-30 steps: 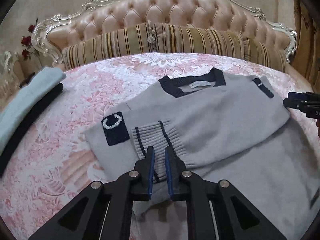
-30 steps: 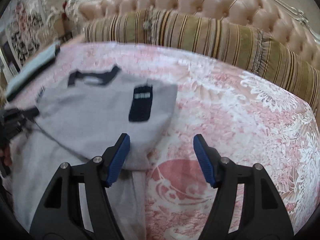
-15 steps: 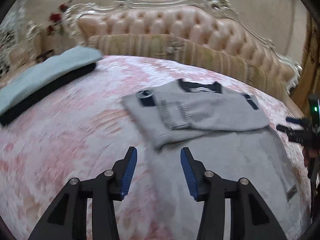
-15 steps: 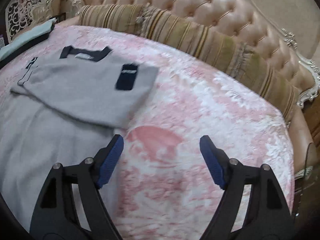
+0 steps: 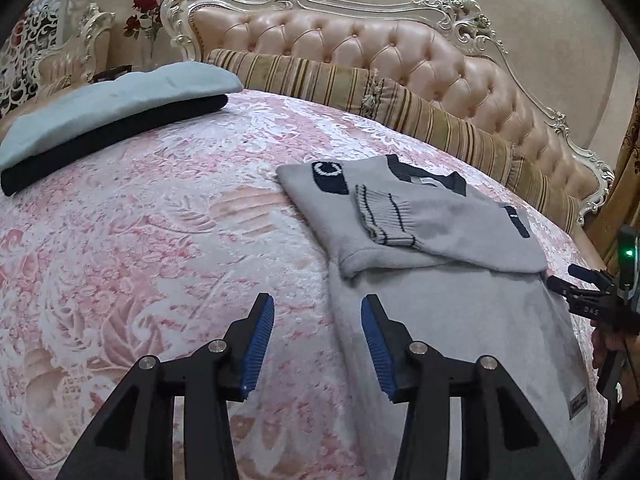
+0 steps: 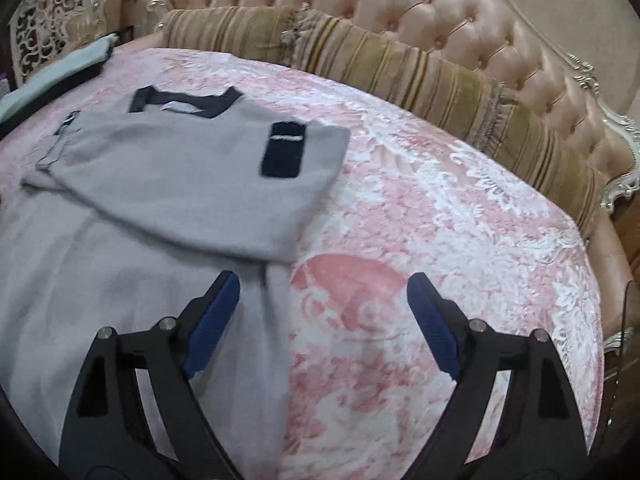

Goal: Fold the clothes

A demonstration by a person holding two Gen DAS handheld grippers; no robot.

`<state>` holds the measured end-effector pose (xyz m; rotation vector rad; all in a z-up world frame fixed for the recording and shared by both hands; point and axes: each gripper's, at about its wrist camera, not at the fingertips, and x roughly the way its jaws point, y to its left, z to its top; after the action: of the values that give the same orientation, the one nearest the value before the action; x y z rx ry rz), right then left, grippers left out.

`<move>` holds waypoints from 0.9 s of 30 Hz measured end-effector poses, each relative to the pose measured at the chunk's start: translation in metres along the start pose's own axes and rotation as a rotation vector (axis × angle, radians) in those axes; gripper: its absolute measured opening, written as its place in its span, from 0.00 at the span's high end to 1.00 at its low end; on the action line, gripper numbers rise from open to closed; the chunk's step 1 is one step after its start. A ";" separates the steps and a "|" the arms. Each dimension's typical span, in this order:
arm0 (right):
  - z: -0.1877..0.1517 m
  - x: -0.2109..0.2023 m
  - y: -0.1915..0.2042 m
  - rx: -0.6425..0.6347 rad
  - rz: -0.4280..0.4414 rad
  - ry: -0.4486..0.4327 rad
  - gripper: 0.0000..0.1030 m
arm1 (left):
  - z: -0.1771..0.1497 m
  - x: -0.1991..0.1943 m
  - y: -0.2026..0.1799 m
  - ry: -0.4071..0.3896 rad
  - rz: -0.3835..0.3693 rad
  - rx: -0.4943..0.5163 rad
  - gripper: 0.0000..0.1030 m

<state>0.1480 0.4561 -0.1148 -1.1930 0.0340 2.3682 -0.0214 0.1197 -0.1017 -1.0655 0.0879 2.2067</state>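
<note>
On the pink floral bed (image 5: pixel 160 240), the grey knit sweater (image 5: pixel 440 304) is lying sleeves-folded while both released claws, left claw (image 5: pixel 318 346) and right claw (image 6: pixel 322 320), are hovering over its side edges, likely needing to grip the hem.

Grey, seemingly navy-trimmed sweater (image 5: pixel 448 304)

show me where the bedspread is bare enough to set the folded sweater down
Bare bedspread lies between the grey sweater and the folded stack, and again right of the sweater toward the striped bolster. It is crowded at the stack, and where the sweater lies under both open grippers.
</note>
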 end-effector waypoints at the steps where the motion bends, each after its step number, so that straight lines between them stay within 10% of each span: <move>1: 0.002 0.002 -0.001 0.010 0.013 -0.002 0.15 | 0.001 0.000 -0.002 -0.003 -0.006 0.004 0.55; 27: -0.008 0.025 -0.037 0.214 0.023 0.041 0.14 | 0.024 0.045 -0.025 0.072 0.126 0.055 0.53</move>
<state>0.1575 0.4972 -0.1322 -1.1428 0.3085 2.2917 -0.0421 0.1711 -0.1127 -1.1365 0.2525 2.2631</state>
